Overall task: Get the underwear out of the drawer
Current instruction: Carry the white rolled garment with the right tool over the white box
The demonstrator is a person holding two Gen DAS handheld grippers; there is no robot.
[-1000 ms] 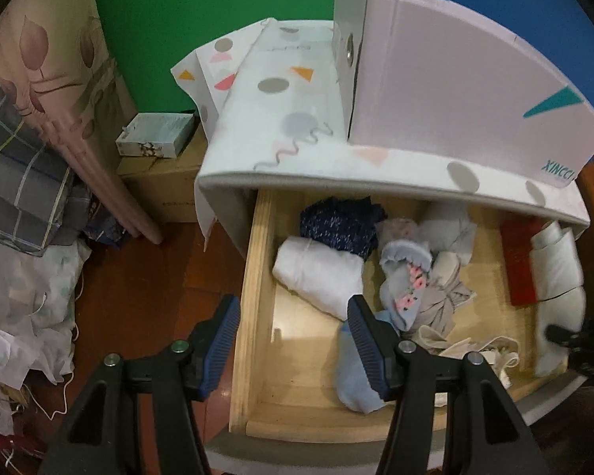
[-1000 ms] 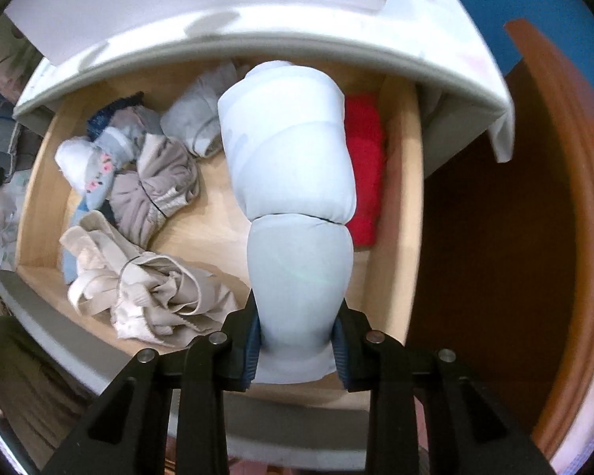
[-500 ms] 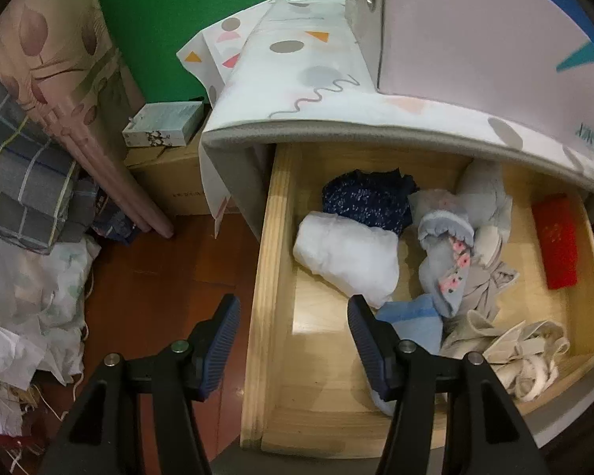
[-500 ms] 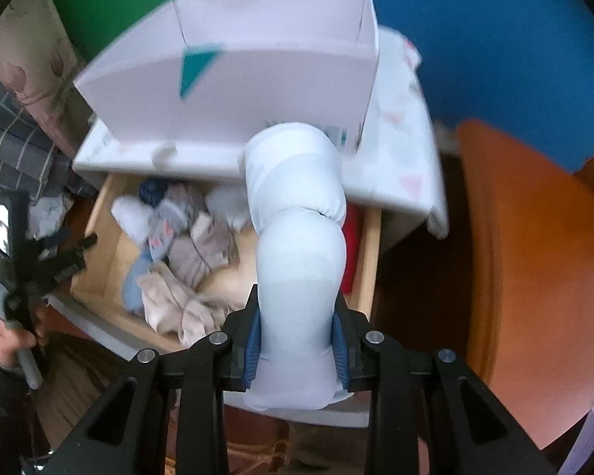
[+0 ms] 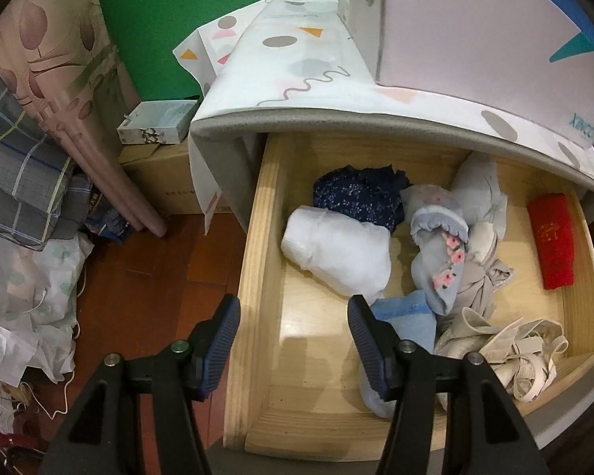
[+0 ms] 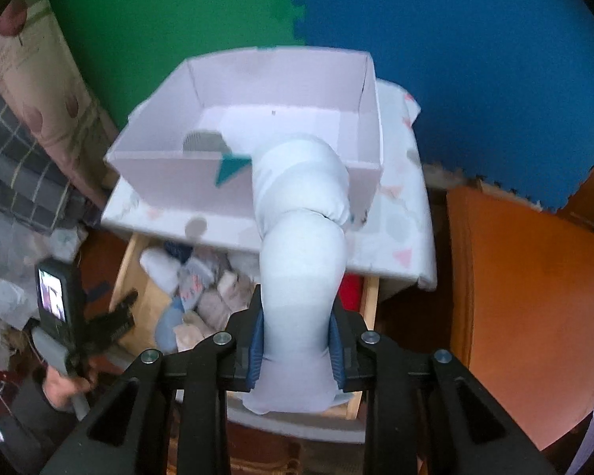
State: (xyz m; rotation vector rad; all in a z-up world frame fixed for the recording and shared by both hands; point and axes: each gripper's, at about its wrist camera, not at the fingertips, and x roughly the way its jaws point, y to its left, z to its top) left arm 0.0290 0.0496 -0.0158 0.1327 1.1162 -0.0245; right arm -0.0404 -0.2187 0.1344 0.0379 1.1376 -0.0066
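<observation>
1. Right gripper [image 6: 297, 340]: blue-padded jaws clamped on a pale grey-white rolled underwear bundle [image 6: 301, 245], pads pressing both sides of its lower end and closing a touch tighter.
2. Bundle is out of the light wooden drawer [image 6: 132, 261], held up in the air; its top end shows in front of the near wall of the open white cardboard box [image 6: 281, 91].
3. Box sits on a white cabinet top with a pastel-shapes cloth cover [image 6: 400, 221], directly above the drawer.
4. Left gripper [image 5: 293, 340]: jaws apart, nothing between the pads; it hovers over the drawer's front left part, the left finger over the drawer's left wall [image 5: 253, 261].
5. Left in the drawer: white folded bundle [image 5: 336, 253], dark navy speckled garment [image 5: 356, 198] behind it, grey piece with pink flowers [image 5: 443, 253], light blue piece [image 5: 404, 316] near the front, beige crumpled garment with straps [image 5: 507, 340] at front right, red folded cloth [image 5: 552, 237] along the right side.
6. Right view: a person's hand [image 6: 65, 384] holds the left gripper's handle at lower left, and a small lit screen [image 6: 51, 301] sits on that unit.
7. Surroundings: green and blue foam wall tiles, an orange wooden chair seat [image 6: 526, 308] to the right, and piled fabrics with a plaid cloth [image 5: 16, 182] on the floor to the left.
</observation>
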